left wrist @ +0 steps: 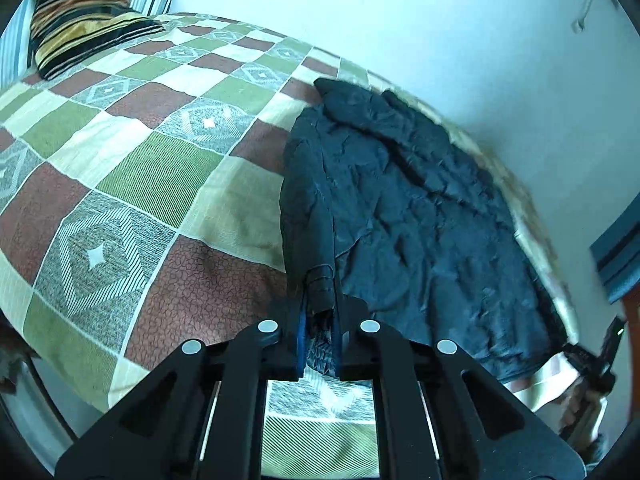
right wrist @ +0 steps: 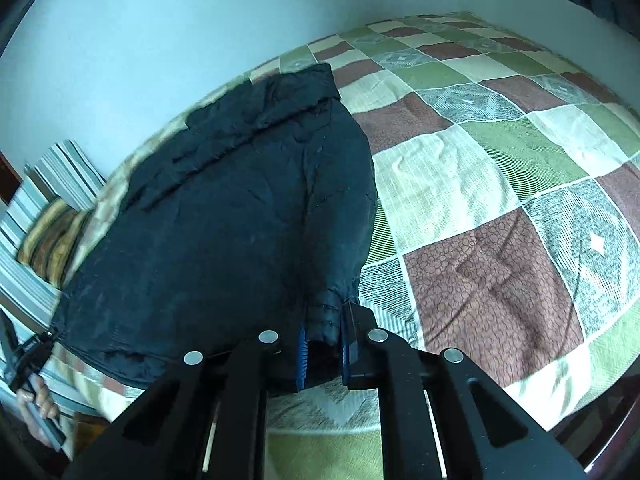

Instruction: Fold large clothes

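A large dark navy jacket (left wrist: pixel 420 208) lies spread on a bed with a checked quilt (left wrist: pixel 152 168), close to the wall. My left gripper (left wrist: pixel 319 320) is shut on a cuffed edge of the jacket and holds it lifted a little above the quilt. In the right wrist view the same jacket (right wrist: pixel 224 216) stretches away to the left. My right gripper (right wrist: pixel 323 344) is shut on another ribbed edge of the jacket, its blue pads pressed on the fabric. The quilt (right wrist: pixel 500 208) spreads to the right.
A striped brown and gold pillow (left wrist: pixel 84 16) lies at the head of the bed, also in the right wrist view (right wrist: pixel 48 240). A pale wall (left wrist: pixel 440 20) runs along the bed's far side. The other hand-held gripper (right wrist: pixel 28 364) shows at the lower left.
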{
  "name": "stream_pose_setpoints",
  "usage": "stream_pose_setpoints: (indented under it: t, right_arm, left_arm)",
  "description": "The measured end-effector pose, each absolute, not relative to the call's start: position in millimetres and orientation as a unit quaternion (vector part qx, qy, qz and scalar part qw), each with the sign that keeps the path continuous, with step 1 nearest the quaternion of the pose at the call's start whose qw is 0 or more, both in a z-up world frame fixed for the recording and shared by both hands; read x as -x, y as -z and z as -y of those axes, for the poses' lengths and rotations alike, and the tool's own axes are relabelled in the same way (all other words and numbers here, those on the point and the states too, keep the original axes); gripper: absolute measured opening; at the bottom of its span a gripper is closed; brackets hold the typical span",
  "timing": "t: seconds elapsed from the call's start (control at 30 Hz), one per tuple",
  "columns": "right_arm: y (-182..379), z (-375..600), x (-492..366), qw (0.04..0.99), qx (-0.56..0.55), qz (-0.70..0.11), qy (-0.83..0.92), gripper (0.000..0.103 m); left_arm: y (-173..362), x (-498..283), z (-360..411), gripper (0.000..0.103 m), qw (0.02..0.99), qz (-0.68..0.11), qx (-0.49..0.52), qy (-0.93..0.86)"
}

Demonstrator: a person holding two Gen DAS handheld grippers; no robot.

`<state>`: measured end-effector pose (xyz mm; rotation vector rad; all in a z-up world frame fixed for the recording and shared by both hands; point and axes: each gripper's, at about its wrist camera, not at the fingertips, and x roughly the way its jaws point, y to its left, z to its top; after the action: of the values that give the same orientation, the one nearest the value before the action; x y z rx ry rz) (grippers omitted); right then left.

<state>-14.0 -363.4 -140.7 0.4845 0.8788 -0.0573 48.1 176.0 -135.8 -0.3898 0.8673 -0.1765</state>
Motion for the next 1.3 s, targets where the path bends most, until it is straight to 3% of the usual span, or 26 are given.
stream_pose_setpoints:
  t: [0.27,0.53,0.9,1.13,1.27,1.3]
  right_arm:
    - [102.9,376.2,-11.8,0.88,-0.293,-0.373,-0.034,0.011]
    - [82.8,396.1,-107.0,0.878,-0.328,-0.346,-0.053,0.01]
    - [151.2,421.9,-233.6,0.839,-0.353,-0.413,0.001,0.01]
    - [176.5,418.3,-255.0,0.827,-0.351,-0.439,0.01,0.011]
    - [162.7,417.0,-247.2,0.835,-0.335,-0.436,-0.002,0.019]
    - [159.2,418.4,-244.2,0.836,-0.335,-0.434,-0.004,0.02]
  left_arm:
    - [92.5,-81.8,-176.6,0.008,0.885,-0.383,0.234,0.121]
    - [66.8,-172.0,-162.1,0.008,0.9,-0.363,0.212,0.116]
    - [138.4,-319.9,-140.1,0.008,0.878,-0.441,0.182,0.051]
    - [184.1,-347.0,-132.1,0.009,0.864,-0.475,0.161,0.044]
    - [173.2,-340.7,-141.7,0.018,0.865,-0.464,0.182,0.057]
    - [168.8,-338.1,-146.5,0.025,0.864,-0.462,0.193,0.063]
